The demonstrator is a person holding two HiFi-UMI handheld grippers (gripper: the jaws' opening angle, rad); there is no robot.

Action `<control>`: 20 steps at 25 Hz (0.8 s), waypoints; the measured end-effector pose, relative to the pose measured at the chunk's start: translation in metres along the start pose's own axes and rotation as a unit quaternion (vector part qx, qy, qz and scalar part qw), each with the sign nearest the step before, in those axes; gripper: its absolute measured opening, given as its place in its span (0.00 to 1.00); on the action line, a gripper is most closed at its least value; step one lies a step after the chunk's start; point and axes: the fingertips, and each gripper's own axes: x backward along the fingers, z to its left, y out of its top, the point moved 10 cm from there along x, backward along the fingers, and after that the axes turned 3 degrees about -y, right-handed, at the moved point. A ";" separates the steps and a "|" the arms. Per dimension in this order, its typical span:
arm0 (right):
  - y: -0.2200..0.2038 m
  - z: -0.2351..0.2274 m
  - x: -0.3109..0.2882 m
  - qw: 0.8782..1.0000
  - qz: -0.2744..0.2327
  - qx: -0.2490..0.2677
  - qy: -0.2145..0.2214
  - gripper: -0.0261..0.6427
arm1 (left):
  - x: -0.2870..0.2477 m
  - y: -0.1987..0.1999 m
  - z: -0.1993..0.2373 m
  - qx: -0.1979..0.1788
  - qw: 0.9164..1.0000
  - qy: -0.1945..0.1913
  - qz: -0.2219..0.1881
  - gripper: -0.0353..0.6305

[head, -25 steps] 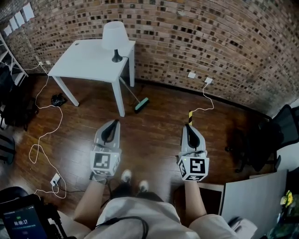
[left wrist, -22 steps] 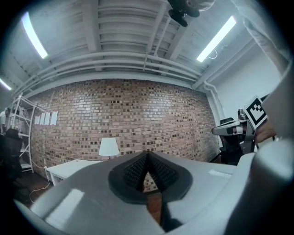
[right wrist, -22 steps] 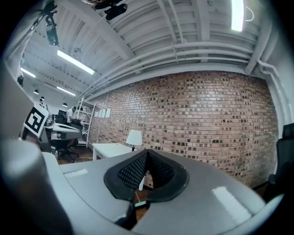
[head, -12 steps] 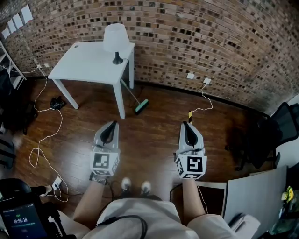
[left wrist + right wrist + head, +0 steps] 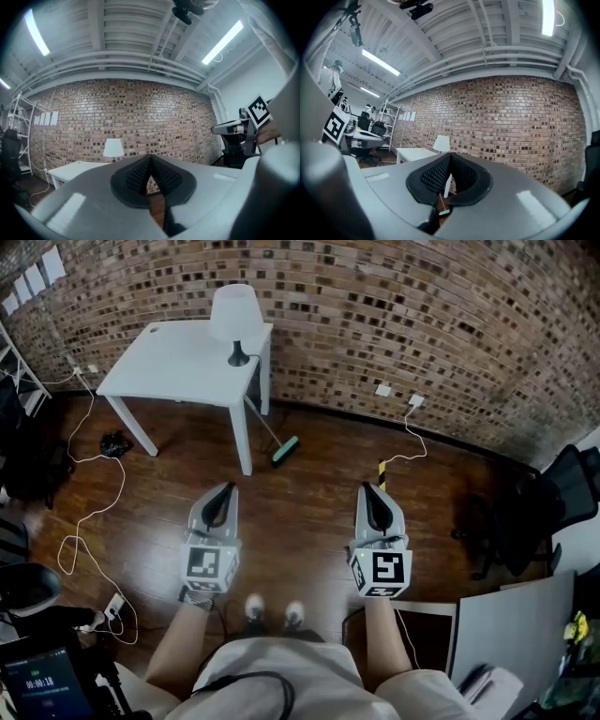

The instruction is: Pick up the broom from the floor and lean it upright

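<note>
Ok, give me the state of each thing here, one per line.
Broom: down on the floor by the table leg, not held.
Lamp: upright on the table, looks unlit.
Left gripper: shut, empty.
Right gripper: shut, empty.
Phone: screen on.

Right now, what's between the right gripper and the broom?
Only bare wooden floor, seen in the head view, between the right gripper and the broom.
</note>
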 end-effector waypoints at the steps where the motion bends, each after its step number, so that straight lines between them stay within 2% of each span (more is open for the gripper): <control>1: -0.001 0.000 0.000 1.000 0.000 -0.001 -0.001 0.05 | 0.000 0.001 0.000 -0.002 1.000 -0.002 0.001 0.06; 20: 0.002 0.010 0.000 1.000 0.003 0.002 0.001 0.05 | 0.004 0.004 0.004 -0.003 1.000 -0.013 -0.003 0.06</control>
